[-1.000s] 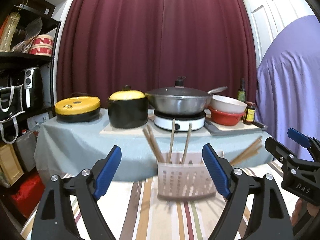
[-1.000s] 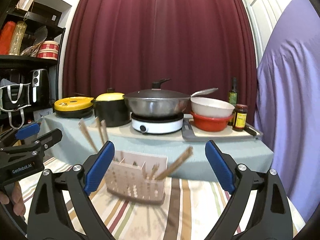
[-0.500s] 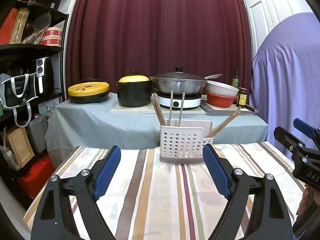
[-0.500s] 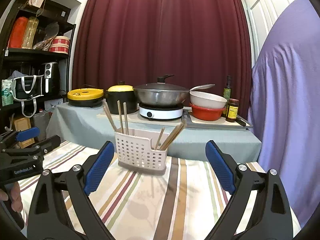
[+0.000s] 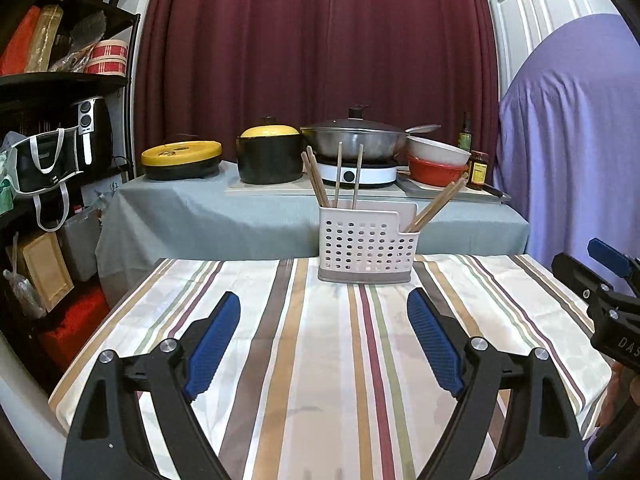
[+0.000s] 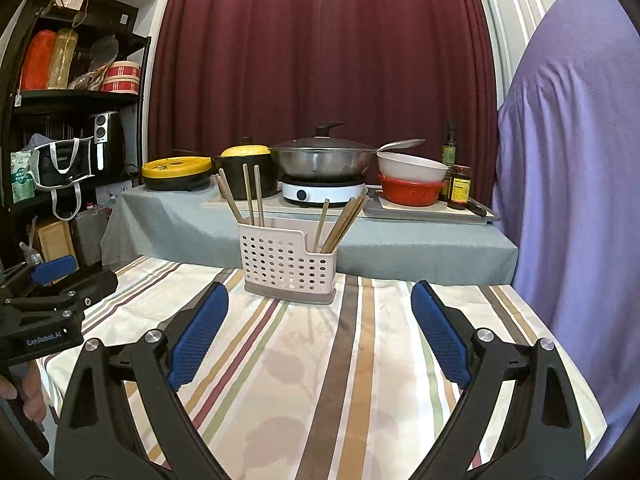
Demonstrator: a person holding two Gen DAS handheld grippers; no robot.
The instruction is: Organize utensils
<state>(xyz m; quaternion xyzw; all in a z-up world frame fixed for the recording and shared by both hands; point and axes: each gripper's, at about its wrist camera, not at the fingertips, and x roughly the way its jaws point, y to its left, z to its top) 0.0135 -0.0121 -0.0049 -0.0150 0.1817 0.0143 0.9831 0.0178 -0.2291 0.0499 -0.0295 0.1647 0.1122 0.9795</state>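
So both my left gripper (image 5: pixel 323 343) and right gripper (image 6: pixel 319 332) are wide open and empty, chopsticks (image 6: pixel 340 222) already in the holder (image 6: pixel 288 262), probably just a last check left.

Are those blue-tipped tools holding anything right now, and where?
Nothing. The left tool and right tool are both open and empty; the chopsticks stand in the holder.

A pale plastic perforated utensil caddy with a grey base (image 5: pixel 367 250) (image 6: pixel 289 263) stands upright at the far middle of the striped-cloth bench (image 5: pixel 332 360). Light wooden chopsticks (image 5: pixel 338 176) (image 6: pixel 250 194) stand nearly upright in its taller left compartment; more wooden chopsticks (image 5: pixel 438 202) (image 6: pixel 340 220) lean rightward from the lower right compartment.
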